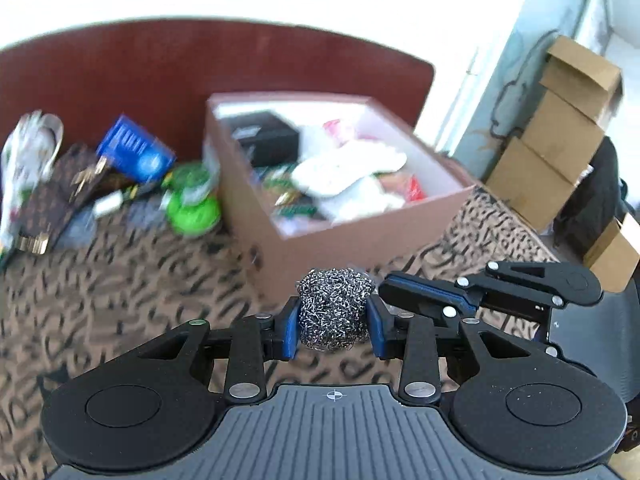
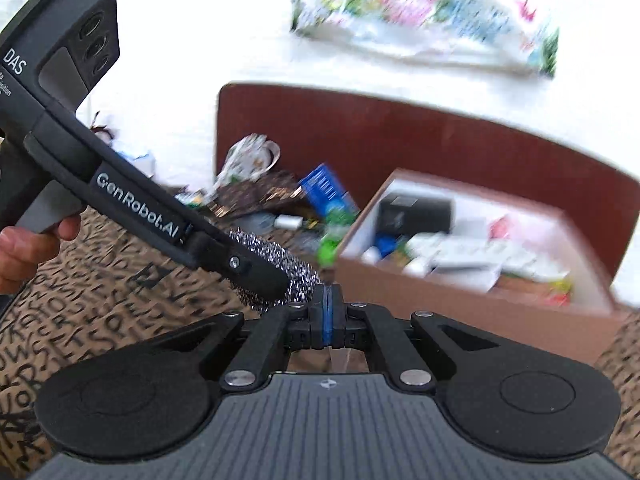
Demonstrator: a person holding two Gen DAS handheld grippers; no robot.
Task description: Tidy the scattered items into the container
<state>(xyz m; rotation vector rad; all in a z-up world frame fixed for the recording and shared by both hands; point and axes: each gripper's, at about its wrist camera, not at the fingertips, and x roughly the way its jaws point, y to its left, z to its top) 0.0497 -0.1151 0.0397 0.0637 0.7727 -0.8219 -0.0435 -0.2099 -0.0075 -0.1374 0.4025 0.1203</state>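
Observation:
My left gripper (image 1: 333,326) is shut on a steel wool scourer (image 1: 334,312), held above the patterned cloth just in front of the open brown cardboard box (image 1: 320,252). The box holds a black box, white cloths and packets. In the right wrist view the scourer (image 2: 298,276) shows behind the left gripper's finger, left of the cardboard box (image 2: 460,312). My right gripper (image 2: 328,312) is shut with its blue pads together and holds nothing; it sits just right of the left one (image 1: 424,292).
Left of the box lie a blue packet (image 1: 136,152), green round items (image 1: 194,208), a brown patterned wallet (image 1: 60,196) and a floral mug (image 1: 28,152). A red-brown headboard (image 1: 160,60) stands behind. Cardboard boxes (image 1: 560,128) are stacked at the right.

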